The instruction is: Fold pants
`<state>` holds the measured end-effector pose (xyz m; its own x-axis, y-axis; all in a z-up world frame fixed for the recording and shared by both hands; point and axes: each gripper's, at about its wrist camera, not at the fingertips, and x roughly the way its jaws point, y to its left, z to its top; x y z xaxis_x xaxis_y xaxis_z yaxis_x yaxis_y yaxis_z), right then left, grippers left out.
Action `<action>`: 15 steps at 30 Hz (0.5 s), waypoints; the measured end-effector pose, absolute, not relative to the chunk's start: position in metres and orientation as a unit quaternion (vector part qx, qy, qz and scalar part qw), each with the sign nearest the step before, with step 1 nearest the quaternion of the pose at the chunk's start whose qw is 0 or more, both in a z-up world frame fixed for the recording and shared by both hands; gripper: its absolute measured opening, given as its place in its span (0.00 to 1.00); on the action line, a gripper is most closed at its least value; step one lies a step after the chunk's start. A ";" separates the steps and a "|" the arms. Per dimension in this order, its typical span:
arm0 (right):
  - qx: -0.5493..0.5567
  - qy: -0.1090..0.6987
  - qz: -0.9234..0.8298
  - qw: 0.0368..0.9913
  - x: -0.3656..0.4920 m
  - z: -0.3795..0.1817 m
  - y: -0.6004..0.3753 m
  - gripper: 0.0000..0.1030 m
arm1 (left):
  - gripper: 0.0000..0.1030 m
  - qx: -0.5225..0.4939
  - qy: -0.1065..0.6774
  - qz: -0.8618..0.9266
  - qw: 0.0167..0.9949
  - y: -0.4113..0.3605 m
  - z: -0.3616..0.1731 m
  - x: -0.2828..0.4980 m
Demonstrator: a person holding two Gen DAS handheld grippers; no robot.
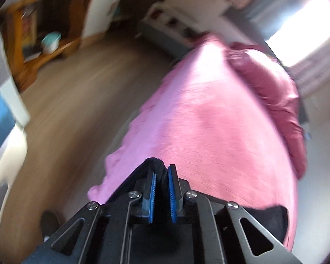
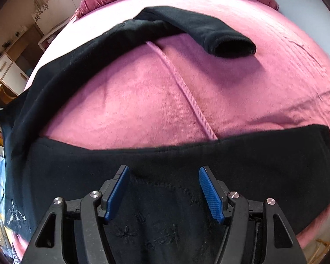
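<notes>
Pink bed (image 2: 275, 50), black pants (image 2: 81, 167) — spread, one leg folded

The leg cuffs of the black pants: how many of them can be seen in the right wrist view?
1. One open leg cuff lies on the pink bedcover, upper right. The black pants continue left out of frame, so the second cuff may be hidden.

pants (image 2: 169, 158): black, soft cloth, with small stitched flowers
state: spread out, not folded
waistband part: lies flat across the near side of the pink bed
one leg: runs up the left side, partly lifted
leg end (image 2: 233, 46): open cuff, lies flat on the far side of the bed
</notes>
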<state>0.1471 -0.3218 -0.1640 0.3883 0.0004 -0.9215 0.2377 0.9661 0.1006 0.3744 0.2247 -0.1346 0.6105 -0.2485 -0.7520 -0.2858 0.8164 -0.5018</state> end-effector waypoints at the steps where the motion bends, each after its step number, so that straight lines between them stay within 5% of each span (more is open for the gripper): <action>1: 0.110 0.546 -0.068 0.828 0.150 -0.162 -0.321 0.64 | 0.10 -0.301 0.428 -0.007 0.852 0.221 -0.122 0.362; 8: 0.147 0.527 -0.003 0.837 0.192 -0.150 -0.307 0.63 | 0.09 -0.271 0.353 -0.155 0.882 0.192 -0.044 0.237; 15: 0.216 0.503 0.055 0.835 0.263 -0.130 -0.292 0.51 | 0.08 -0.249 0.347 -0.223 0.876 0.174 -0.027 0.142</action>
<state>0.2628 -0.2919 -0.1299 0.4878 0.3099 -0.8161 0.1247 0.9005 0.4165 0.1425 0.1737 -0.0275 0.6596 -0.5631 -0.4979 0.2178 0.7771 -0.5904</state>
